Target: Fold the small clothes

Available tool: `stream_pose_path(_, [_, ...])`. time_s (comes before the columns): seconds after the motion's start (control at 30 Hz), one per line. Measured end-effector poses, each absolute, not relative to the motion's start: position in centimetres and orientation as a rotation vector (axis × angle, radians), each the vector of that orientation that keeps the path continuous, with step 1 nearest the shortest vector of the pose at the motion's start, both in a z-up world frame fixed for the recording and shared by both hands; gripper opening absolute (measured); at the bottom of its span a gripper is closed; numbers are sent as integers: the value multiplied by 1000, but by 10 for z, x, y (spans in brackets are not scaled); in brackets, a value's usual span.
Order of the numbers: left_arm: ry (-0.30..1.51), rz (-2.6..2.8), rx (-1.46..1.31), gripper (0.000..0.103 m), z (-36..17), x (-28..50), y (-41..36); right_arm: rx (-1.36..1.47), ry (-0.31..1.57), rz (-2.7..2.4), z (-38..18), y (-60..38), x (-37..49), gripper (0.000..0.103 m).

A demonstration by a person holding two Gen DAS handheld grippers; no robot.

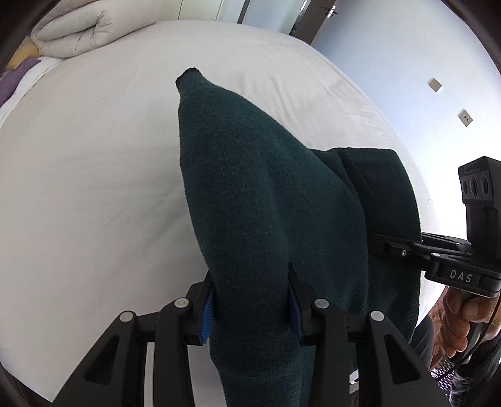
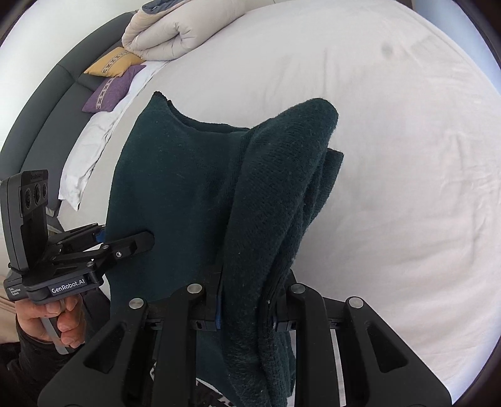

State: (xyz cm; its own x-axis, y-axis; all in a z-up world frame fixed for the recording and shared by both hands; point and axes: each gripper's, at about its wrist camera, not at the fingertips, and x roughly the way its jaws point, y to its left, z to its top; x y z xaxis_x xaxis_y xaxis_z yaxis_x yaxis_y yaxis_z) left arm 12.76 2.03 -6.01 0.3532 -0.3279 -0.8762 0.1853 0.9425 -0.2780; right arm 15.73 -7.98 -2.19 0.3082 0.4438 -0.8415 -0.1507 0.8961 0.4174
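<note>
A dark green knit garment is held up above the white bed between the two hand-held grippers; it hangs clear of the sheet over most of its visible length, though its lower edge is hidden behind the tools.

The left hand-held gripper is clenched on a thick fold of the garment; the cloth is pinched between its blue pads, and a tapered end of the knit rises away from them toward the far side of the bed. The same tool is seen from the right wrist view at the left edge of the garment, gripped by a hand; one of its black fingers lies across the front of the cloth.

The right hand-held gripper is clenched on a bunched, layered fold of the garment; the cloth is squeezed narrowly between its jaws and stands up above them in a rounded hump. From the left wrist view this tool is seen at the right edge of the garment, held by the other hand.

At the head of the bed a folded duvet is seen, with a yellow cushion, a purple cushion and a white pillow just beside it.
</note>
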Motion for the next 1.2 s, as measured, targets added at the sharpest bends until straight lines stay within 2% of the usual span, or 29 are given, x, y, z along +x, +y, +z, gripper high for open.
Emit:
stream_pose_path(0.1, [1213, -309, -158, 44, -97, 128, 25, 297, 1243, 362, -55, -62, 160, 19])
stream_pose_path(0.13, [1202, -304, -170, 48, -103, 129, 26, 299, 1251, 337, -66, -61, 162, 20])
stream_pose_path(0.37, [1163, -287, -175, 69, -115, 125, 26, 369, 1247, 319, -115, -69, 168, 28])
stream_pose_path(0.57, [1147, -284, -226, 71, -115, 116, 53, 437, 1209, 321, -117, -80, 162, 33])
stream_pose_path(0.63, [1124, -271, -234, 70, -111, 121, 53, 434, 1184, 262, -110, -91, 154, 44])
stream_pose_path(0.8, [1077, -214, -172, 70, -99, 101, 49, 444, 1037, 120, -58, -122, 105, 46])
stream_pose_path(0.97, [1089, -207, -213, 77, -107, 105, 47, 474, 954, 375, -41, -109, 64, 43])
stream_pose_path(1.07, [1085, -200, -202, 82, -108, 106, 48, 491, 1031, 384, -74, -100, 65, 43])
stream_pose_path(1.1, [1081, -200, -198, 83, -107, 106, 48, 510, 1064, 357, -91, -104, 69, 36])
stream_pose_path(1.13, [1078, -202, -202, 83, -107, 107, 49, 524, 1073, 334, -105, -111, 67, 23])
stream_pose_path(1.2, [1061, -198, -226, 81, -104, 102, 53, 602, 1045, 340, -116, -125, 66, 17])
